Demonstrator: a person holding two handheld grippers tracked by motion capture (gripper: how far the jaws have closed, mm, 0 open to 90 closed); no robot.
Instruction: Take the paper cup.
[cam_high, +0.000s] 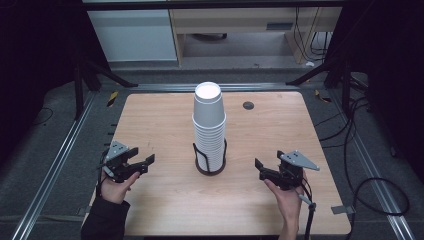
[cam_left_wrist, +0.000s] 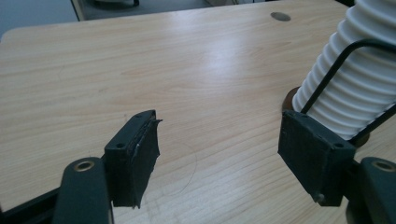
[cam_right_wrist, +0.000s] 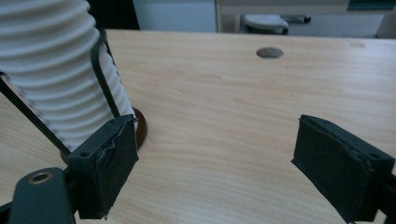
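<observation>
White paper cups (cam_high: 209, 120) (unprinted) stand stacked between grippers.

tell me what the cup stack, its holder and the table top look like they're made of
Cup stack: likely paper, matte white, with thin rolled rims stacked as ridges. Holder: thin black wire uprights, probably coated metal, on a dark brown round base whose material is unclear. Table top: pale wood-grain surface with a soft sheen, possibly laminate rather than solid wood.
</observation>
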